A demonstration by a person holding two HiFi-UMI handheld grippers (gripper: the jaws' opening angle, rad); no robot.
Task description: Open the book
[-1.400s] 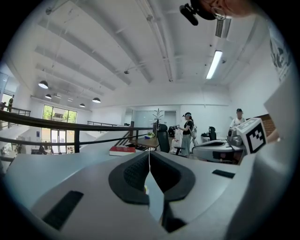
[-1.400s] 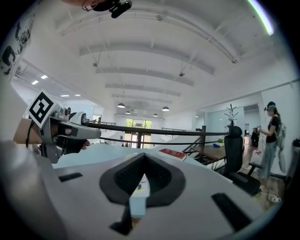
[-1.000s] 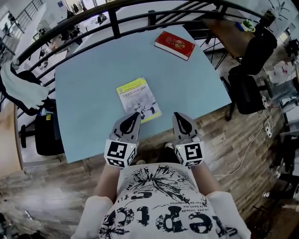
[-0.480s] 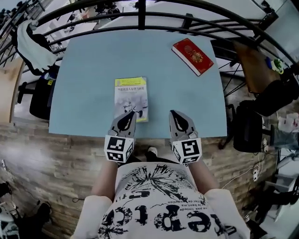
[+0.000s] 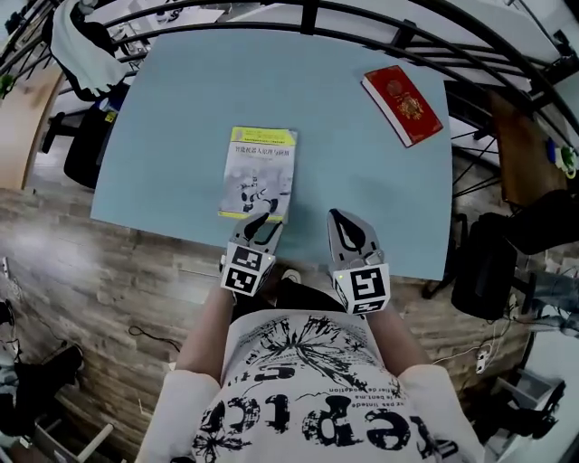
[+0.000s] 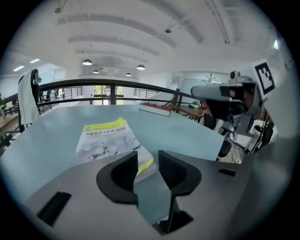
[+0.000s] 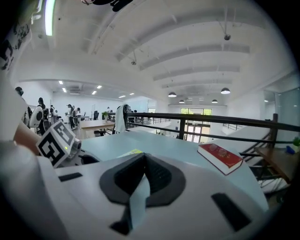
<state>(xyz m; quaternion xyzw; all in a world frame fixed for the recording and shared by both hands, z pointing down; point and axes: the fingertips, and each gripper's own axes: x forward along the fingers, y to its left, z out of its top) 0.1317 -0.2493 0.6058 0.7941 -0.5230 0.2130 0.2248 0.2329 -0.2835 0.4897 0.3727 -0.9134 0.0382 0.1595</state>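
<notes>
A thin book [image 5: 259,172] with a yellow and white cover lies shut on the light blue table [image 5: 181,108], near its front edge. My left gripper [image 5: 260,222] hovers over the book's near right corner. Its jaws are opening, and in the left gripper view the left gripper [image 6: 147,159] shows that corner of the book [image 6: 105,140] through the gap, untouched by the pads. My right gripper [image 5: 344,220] is to the right of the book, over bare table. In its own view the right gripper [image 7: 144,156] is shut on nothing.
A thick red book [image 5: 403,104] lies at the table's far right corner, also seen as the red book [image 7: 220,157]. A black railing [image 5: 362,18] curves behind the table, with a white cloth [image 5: 81,41] hung on it. Dark chairs [image 5: 493,262] stand on the wooden floor to the right.
My left gripper has come down to the book's near right corner and its jaws have parted. The right gripper shifted a little and stays shut.
</notes>
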